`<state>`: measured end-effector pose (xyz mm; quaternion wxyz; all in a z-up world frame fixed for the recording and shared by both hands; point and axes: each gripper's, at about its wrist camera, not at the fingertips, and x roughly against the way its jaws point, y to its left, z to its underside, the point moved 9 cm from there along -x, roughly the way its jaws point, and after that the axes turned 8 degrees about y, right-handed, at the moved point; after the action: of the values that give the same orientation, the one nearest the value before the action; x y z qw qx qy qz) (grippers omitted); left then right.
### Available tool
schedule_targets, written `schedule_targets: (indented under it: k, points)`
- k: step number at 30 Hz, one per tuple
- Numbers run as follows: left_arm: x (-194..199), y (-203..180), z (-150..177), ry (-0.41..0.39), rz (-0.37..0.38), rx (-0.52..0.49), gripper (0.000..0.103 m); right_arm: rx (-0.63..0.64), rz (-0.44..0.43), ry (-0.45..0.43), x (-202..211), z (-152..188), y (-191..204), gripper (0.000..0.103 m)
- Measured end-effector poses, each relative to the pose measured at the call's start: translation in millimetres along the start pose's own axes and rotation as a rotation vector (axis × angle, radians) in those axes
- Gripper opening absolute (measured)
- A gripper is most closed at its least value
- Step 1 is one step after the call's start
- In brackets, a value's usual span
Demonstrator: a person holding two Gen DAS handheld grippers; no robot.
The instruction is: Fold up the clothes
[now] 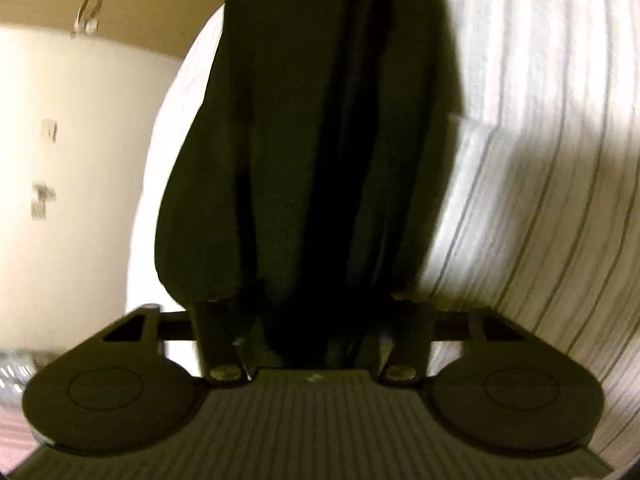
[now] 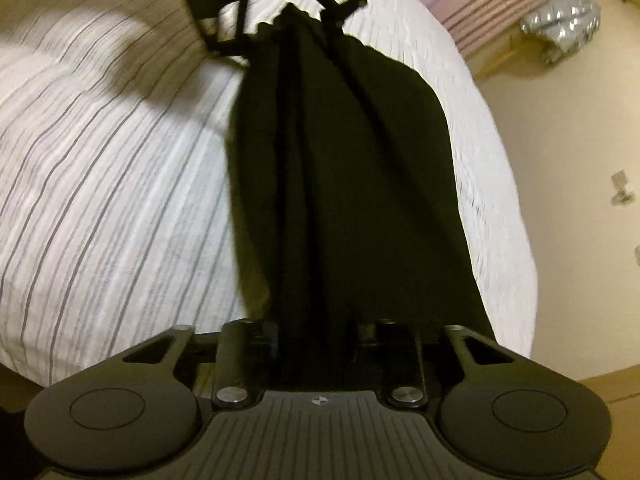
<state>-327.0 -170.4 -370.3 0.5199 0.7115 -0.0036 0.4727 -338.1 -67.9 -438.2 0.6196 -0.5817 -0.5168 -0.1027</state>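
A black garment (image 1: 304, 152) is stretched in a long bunched band between my two grippers, above a white bed cover with thin grey stripes (image 1: 540, 160). My left gripper (image 1: 312, 320) is shut on one end of it; the cloth hides the fingertips. My right gripper (image 2: 320, 332) is shut on the other end of the garment (image 2: 340, 184). In the right wrist view the left gripper (image 2: 296, 12) shows at the top, at the far end of the cloth. The garment hangs folded lengthwise, with a deep crease down its middle.
The striped bed cover (image 2: 112, 184) fills most of both views. A cream wall (image 1: 72, 160) lies beyond the bed's edge. A pink striped cloth (image 2: 492, 4) and a shiny silver object (image 2: 560, 24) sit at the upper right of the right wrist view.
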Motion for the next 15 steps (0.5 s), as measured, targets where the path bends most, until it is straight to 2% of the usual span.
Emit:
schedule_targets:
  k: [1, 6, 8, 9, 11, 15]
  points:
    - [1.1, 2.9, -0.3, 0.002, 0.009, 0.017, 0.038, 0.014, 0.020, -0.005, -0.9, 0.4, 5.3, 0.058]
    - [6.9, 21.7, -8.1, 0.026, 0.060, 0.078, 0.032, 0.083, 0.067, -0.027, -15.9, 6.8, 15.7, 0.057]
    - [9.5, 30.2, -13.0, 0.042, 0.083, 0.100, 0.028, 0.084, 0.034, -0.016, -18.6, 9.2, 2.0, 0.029]
    - [10.8, 34.4, -15.5, 0.049, 0.095, 0.112, 0.027, 0.082, 0.015, -0.014, -18.3, 10.1, -5.9, 0.023]
    - [15.1, 46.1, -23.0, 0.067, 0.120, 0.146, 0.025, 0.072, -0.019, -0.026, -10.8, 10.7, -24.3, 0.018]
    - [35.0, 84.5, -38.4, 0.101, 0.169, 0.252, 0.023, 0.055, -0.069, -0.055, 27.2, 9.5, -85.9, 0.017]
